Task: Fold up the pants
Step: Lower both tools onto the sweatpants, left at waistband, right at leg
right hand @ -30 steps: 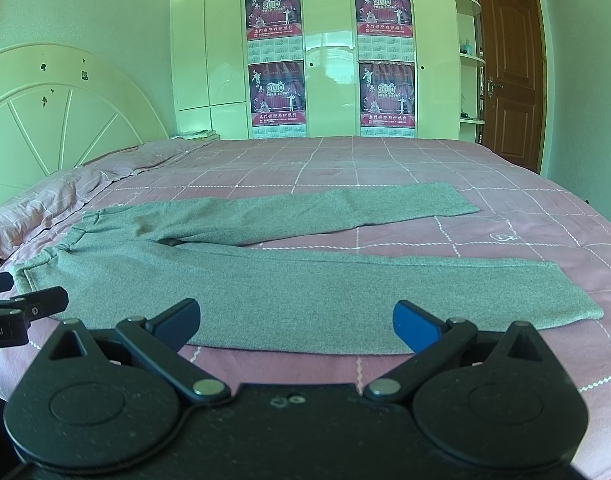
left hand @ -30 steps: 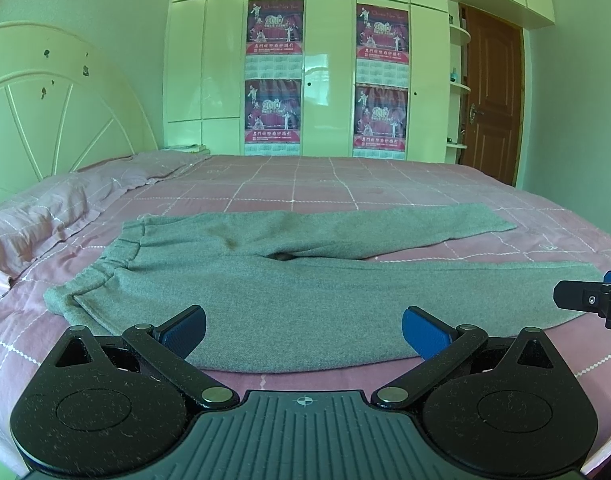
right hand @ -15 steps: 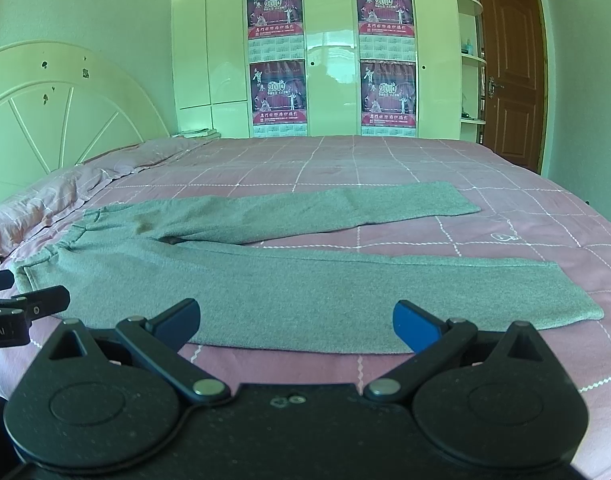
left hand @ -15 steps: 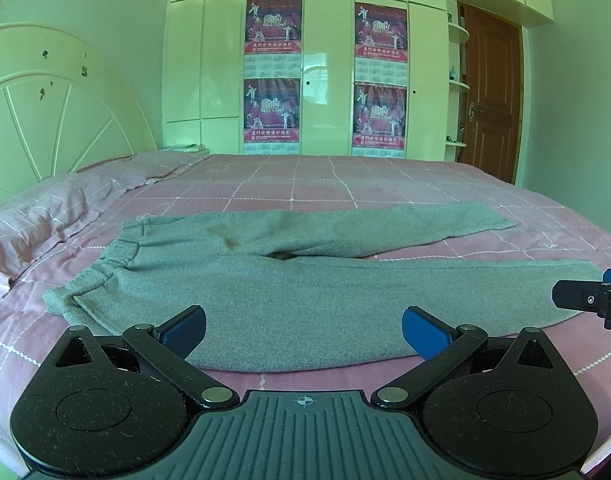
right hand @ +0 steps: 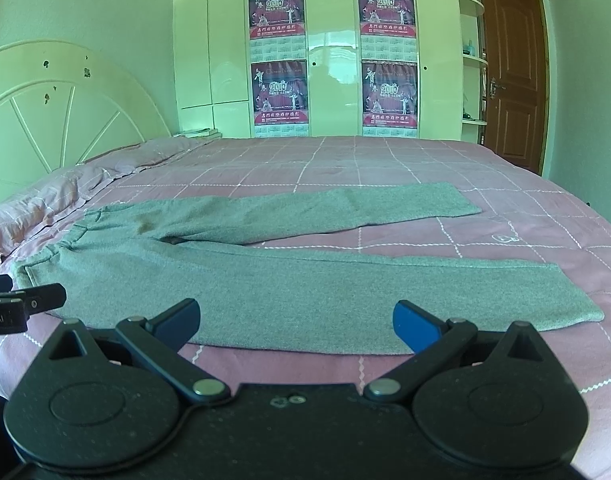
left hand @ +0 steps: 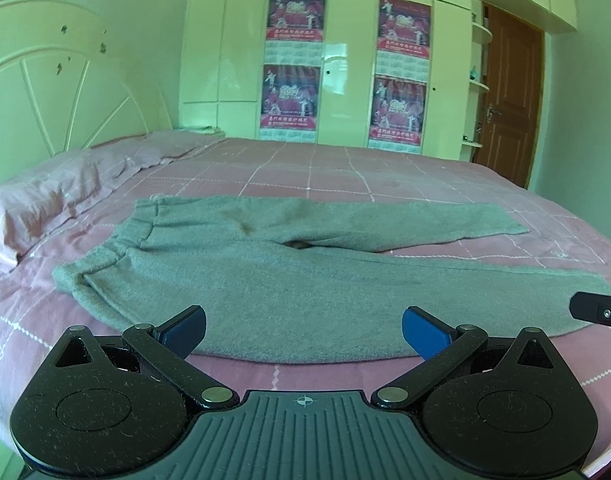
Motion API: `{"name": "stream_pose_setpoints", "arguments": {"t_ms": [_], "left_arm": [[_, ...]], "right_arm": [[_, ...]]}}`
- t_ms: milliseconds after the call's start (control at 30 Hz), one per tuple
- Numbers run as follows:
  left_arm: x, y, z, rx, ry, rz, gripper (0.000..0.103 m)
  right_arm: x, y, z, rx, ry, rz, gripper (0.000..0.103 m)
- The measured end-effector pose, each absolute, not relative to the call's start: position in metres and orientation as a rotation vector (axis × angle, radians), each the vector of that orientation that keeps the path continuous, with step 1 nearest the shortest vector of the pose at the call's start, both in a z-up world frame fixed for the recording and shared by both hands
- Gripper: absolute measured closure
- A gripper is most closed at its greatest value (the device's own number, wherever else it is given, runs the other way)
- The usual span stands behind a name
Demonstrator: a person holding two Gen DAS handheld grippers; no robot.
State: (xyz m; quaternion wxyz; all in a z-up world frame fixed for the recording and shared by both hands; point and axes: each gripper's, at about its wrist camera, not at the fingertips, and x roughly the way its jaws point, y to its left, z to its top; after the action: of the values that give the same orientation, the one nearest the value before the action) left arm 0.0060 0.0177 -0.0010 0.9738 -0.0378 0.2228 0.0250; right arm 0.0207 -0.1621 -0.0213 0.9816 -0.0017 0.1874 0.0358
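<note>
Grey pants (left hand: pixel 289 280) lie flat on the pink checked bed, waistband at the left, both legs spread toward the right in a narrow V. In the right wrist view the same pants (right hand: pixel 265 276) show their near leg's cuff at the right. My left gripper (left hand: pixel 303 330) hovers open just before the near leg's front edge, with nothing between its blue pads. My right gripper (right hand: pixel 295 322) is open too, over the same edge further right. Each gripper's tip shows at the side of the other's view.
A pink pillow (left hand: pixel 45 204) lies at the left by the white headboard (left hand: pixel 53 92). A white wardrobe (right hand: pixel 333 60) with posters stands behind the bed, a brown door (right hand: pixel 509 80) at the right. The bed's front edge runs just under the grippers.
Both grippers have stayed open and almost still. The left wrist view has shifted only slightly; the pants have not moved.
</note>
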Motion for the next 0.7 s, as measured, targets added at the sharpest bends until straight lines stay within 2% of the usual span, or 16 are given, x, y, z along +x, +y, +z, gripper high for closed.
{"name": "stream_pose_setpoints", "arguments": {"t_ms": [367, 700], "left_arm": [[0.04, 0.059, 0.002, -0.079, 0.476, 0.118, 0.0], [0.156, 0.158, 0.011, -0.01, 0.508, 0.144, 0.0]], "right_arm": [[0.048, -0.145, -0.01, -0.042, 0.383, 0.106, 0.006], [0.158, -0.111, 0.02, -0.068, 0.369, 0.194, 0.006]]}}
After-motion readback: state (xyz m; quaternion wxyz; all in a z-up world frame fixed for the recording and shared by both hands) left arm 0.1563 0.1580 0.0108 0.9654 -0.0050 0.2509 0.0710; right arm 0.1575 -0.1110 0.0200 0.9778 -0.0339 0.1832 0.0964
